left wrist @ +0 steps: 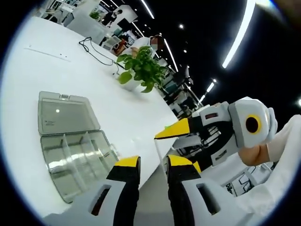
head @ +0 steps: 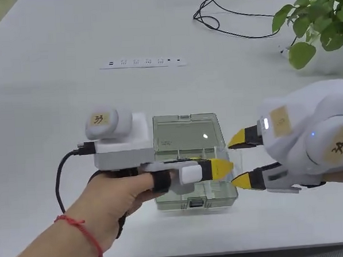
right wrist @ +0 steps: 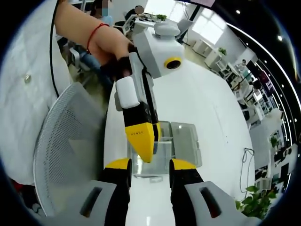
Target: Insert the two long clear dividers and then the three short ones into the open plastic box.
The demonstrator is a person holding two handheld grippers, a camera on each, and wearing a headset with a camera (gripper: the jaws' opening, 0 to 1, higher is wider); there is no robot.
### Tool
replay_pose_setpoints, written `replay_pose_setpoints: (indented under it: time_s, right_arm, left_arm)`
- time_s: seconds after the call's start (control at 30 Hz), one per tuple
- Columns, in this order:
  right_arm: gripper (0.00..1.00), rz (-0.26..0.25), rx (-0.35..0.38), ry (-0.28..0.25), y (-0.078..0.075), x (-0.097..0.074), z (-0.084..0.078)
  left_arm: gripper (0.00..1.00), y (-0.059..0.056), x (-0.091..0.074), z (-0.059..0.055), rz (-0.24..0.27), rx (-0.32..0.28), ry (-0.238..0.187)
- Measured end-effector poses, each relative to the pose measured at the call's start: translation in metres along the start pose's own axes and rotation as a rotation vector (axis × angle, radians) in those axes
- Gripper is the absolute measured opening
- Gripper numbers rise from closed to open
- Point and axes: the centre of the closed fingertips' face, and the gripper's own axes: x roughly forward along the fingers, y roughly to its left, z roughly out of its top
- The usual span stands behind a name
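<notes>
The broad white workbench (head: 53, 65) holds the open clear plastic box (head: 186, 133) at lower centre, clear dividers (left wrist: 70, 155) standing inside. The white, yellow-tipped right gripper (head: 231, 163) gapes at its right edge; whether the left gripper (head: 226, 167) grips anything, I cannot tell

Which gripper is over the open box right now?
The left gripper: its yellow tips sit above the box; the right gripper is beside it.

Yellow tips on my left gripper (left wrist: 151, 164), white and grey body. Same yellow on my right gripper (head: 239, 162), black behind, white shell. Divider (right wrist: 162, 157) clear, box (head: 186, 133) see-through grey-green. Desk (head: 70, 53) plain white. Plant (head: 318, 17) green, cable (head: 205, 22) black, wrist string (head: 79, 228) red, chair (right wrist: 66, 141) grey mesh.
</notes>
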Motion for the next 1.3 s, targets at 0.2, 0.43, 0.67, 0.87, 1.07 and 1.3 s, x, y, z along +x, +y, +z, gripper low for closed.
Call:
replay_pose_setpoints:
  time_s: [0.2,0.43,0.67,0.87,1.07,1.3]
  right_arm:
    - [0.33,-0.009,-0.019,0.007,-0.001,-0.002,0.002]
    - [0.33,-0.010,-0.027,0.014,0.000,-0.002,0.002]
    - [0.33,-0.008,-0.030,0.018,0.002,-0.004,0.001]
    - [0.33,-0.013,-0.038,0.018,0.001,-0.004,0.001]
    - [0.33,-0.026,-0.039,0.010,-0.001,-0.004,0.003]
    - [0.34,-0.016,0.010,-0.042,-0.008,-0.012,0.010]
  left_arm:
    - [0.11,-0.005,0.002,-0.002,-0.022,-0.014,0.009]
    - [0.00,-0.008,0.005,-0.003,-0.046,-0.012,0.018]
    - [0.00,-0.009,0.005,-0.003,-0.060,-0.037,0.015]
    - [0.00,-0.009,0.005,-0.002,-0.068,-0.050,-0.003]
    - [0.00,-0.003,0.004,-0.003,-0.043,-0.036,-0.002]
    - [0.00,-0.004,0.000,0.002,-0.046,-0.008,-0.024]
